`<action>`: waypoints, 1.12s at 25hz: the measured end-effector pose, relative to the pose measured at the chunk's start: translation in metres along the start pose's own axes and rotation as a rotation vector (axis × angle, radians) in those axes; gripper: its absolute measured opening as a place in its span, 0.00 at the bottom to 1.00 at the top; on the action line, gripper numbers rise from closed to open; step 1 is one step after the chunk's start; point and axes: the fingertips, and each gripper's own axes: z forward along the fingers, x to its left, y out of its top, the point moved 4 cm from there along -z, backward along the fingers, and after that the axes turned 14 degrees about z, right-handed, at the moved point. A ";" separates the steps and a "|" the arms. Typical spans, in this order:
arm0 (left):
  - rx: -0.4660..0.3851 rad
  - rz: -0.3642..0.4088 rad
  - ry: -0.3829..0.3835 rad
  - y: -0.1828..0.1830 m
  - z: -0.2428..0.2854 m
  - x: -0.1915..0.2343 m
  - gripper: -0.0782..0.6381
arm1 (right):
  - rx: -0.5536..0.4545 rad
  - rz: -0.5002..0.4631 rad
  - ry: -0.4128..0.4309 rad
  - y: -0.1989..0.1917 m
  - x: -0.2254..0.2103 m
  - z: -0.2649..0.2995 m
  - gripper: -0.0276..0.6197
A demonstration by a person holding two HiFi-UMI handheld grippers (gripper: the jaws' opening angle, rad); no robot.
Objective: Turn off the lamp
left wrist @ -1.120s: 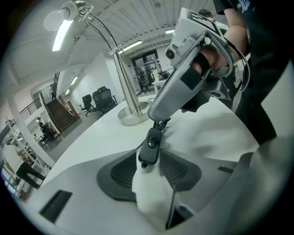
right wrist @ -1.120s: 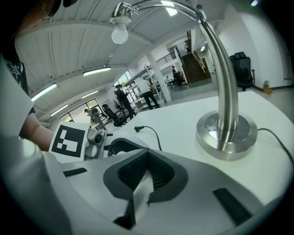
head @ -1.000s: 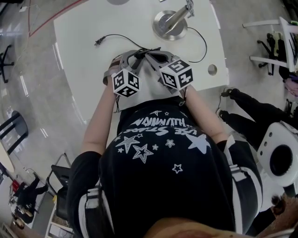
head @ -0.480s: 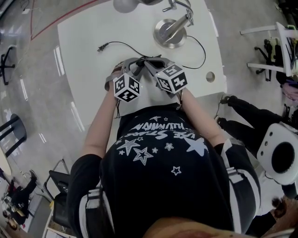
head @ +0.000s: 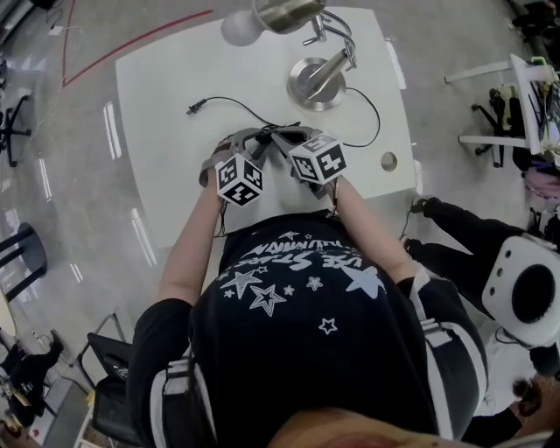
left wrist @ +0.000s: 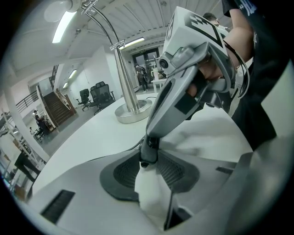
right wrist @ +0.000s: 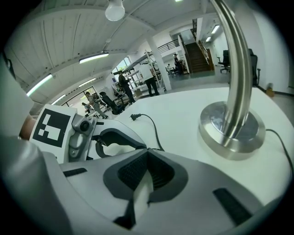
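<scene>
White table (head: 166, 105), grey floor (head: 70, 175); left hand-held gripper (head: 261, 133) closing empty, right hand-held gripper (head: 282, 133) parted.

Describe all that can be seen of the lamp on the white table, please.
The lamp looks like brushed silver metal. It has a round flat base standing on the white table, a curved tubular stem, and a metal shade with a white bulb at the top. A black cord leaves the base; its plug lies loose on the table. Whether it is lit cannot be told.
</scene>
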 end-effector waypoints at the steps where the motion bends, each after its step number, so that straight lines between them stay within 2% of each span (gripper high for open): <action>1: 0.001 -0.004 0.000 0.000 0.000 0.000 0.30 | 0.000 -0.001 -0.001 0.000 0.000 0.000 0.05; 12: -0.019 -0.114 0.009 -0.002 -0.001 0.000 0.30 | -0.022 0.012 0.024 0.000 0.005 -0.005 0.05; 18: -0.026 -0.103 0.093 -0.004 -0.013 0.001 0.30 | -0.055 0.014 0.035 -0.002 0.014 -0.020 0.05; 28: -0.055 -0.164 0.161 -0.004 -0.047 -0.008 0.30 | -0.157 0.071 0.016 -0.022 0.027 -0.051 0.05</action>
